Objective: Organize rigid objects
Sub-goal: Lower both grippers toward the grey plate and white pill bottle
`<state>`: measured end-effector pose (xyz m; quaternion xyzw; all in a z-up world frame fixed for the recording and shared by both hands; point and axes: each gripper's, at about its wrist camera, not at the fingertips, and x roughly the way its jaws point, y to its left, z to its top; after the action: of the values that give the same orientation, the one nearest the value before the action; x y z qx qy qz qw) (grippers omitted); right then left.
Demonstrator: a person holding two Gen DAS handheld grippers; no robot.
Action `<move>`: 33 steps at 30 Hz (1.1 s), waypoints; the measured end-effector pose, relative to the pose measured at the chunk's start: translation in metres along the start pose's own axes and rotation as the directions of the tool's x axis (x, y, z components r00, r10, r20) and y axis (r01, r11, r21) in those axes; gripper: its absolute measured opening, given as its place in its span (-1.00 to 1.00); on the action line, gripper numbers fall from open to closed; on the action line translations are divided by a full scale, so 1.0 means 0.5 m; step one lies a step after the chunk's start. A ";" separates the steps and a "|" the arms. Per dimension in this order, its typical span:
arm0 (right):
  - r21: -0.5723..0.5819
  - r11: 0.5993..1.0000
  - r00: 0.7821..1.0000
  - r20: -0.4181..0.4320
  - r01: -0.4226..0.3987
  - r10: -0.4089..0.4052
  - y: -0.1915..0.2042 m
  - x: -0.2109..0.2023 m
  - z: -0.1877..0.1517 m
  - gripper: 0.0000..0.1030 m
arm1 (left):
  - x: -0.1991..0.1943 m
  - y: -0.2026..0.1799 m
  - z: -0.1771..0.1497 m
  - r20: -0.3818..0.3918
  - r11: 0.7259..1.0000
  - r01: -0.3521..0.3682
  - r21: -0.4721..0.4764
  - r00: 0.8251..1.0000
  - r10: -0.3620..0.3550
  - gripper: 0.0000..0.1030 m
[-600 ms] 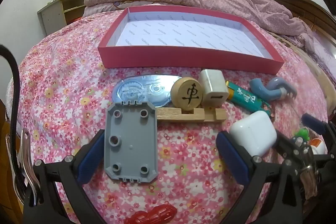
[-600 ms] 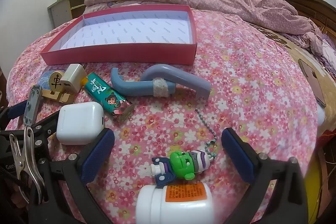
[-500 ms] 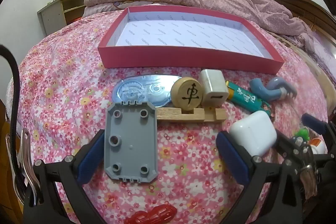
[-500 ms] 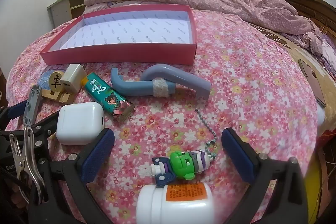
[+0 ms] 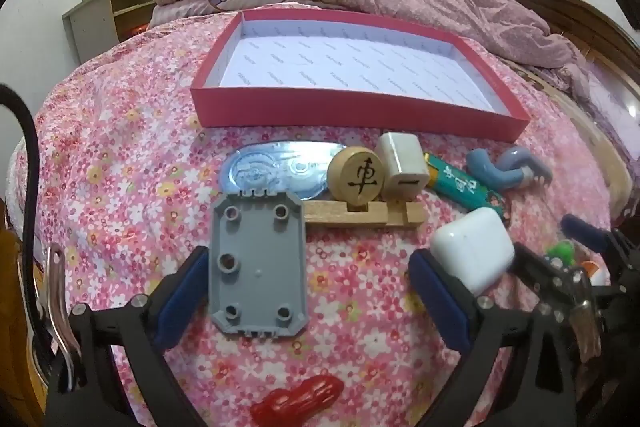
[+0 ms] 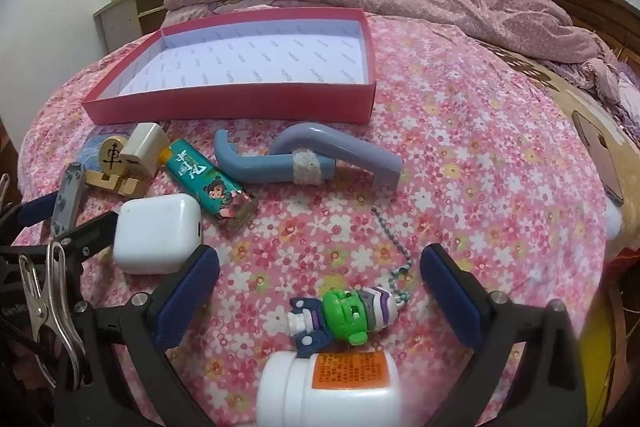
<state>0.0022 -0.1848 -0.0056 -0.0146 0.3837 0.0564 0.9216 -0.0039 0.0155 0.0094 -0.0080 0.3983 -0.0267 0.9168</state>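
Nearest the right gripper (image 6: 320, 291), whose fingers stand wide apart and hold nothing, a white pill bottle (image 6: 328, 387) is cut off by the bottom edge, and a green-headed keychain figure (image 6: 344, 315) lies just past it between the fingers. The left gripper (image 5: 308, 291) is likewise spread and empty; a grey studded plate (image 5: 258, 263) lies between its fingers, touching the left pad, and a red object (image 5: 300, 397) near the bottom edge is hard to identify. A white earbud case (image 5: 474, 251) sits beside the right pad. Farther on, a round wooden chess piece (image 5: 356, 177) and a white charger plug (image 5: 402, 165) partly hide a notched wooden piece (image 5: 360, 217) and a clear blue plastic shape (image 5: 276, 167). Beyond lie a teal lighter (image 6: 210, 183), a blue-grey bent pipe (image 6: 308, 159) and the open red box (image 5: 352, 107) on the floral bedspread (image 6: 480, 147).
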 end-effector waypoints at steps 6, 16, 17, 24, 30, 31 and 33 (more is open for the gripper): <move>-0.013 0.999 0.999 0.005 -0.033 0.033 -0.020 -0.016 -0.003 0.92 | -0.056 0.043 -0.005 0.019 0.999 0.038 0.032 0.999 -0.039 0.93; -0.085 0.993 0.997 0.004 -0.078 0.079 -0.009 -0.071 -0.020 0.92 | -0.101 0.061 -0.031 0.012 0.997 0.063 0.052 0.998 -0.064 0.93; -0.089 0.993 0.997 0.002 -0.082 0.082 -0.010 -0.073 -0.023 0.92 | -0.100 0.065 -0.029 0.012 0.997 0.063 0.049 0.998 -0.064 0.93; -0.096 0.988 0.993 -0.018 -0.119 0.118 -0.017 -0.094 -0.046 0.92 | -0.109 0.082 -0.042 0.022 0.998 0.051 0.041 0.998 -0.052 0.90; -0.076 0.988 0.991 -0.036 -0.134 0.131 -0.031 -0.095 -0.053 0.78 | -0.109 0.091 -0.046 0.019 0.998 0.055 0.020 0.998 -0.055 0.90; -0.070 0.988 0.990 -0.047 -0.136 0.132 -0.032 -0.093 -0.054 0.74 | -0.109 0.091 -0.046 0.021 0.998 0.055 0.019 0.998 -0.055 0.90; -0.064 0.989 0.989 -0.066 -0.136 0.132 -0.035 -0.089 -0.057 0.70 | -0.109 0.093 -0.047 0.024 0.998 0.057 0.016 0.998 -0.057 0.90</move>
<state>-0.0472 -0.2084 0.0056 -0.0219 0.4101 0.1306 0.9024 -0.0564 0.0649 0.0312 -0.0126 0.3862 -0.0557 0.9206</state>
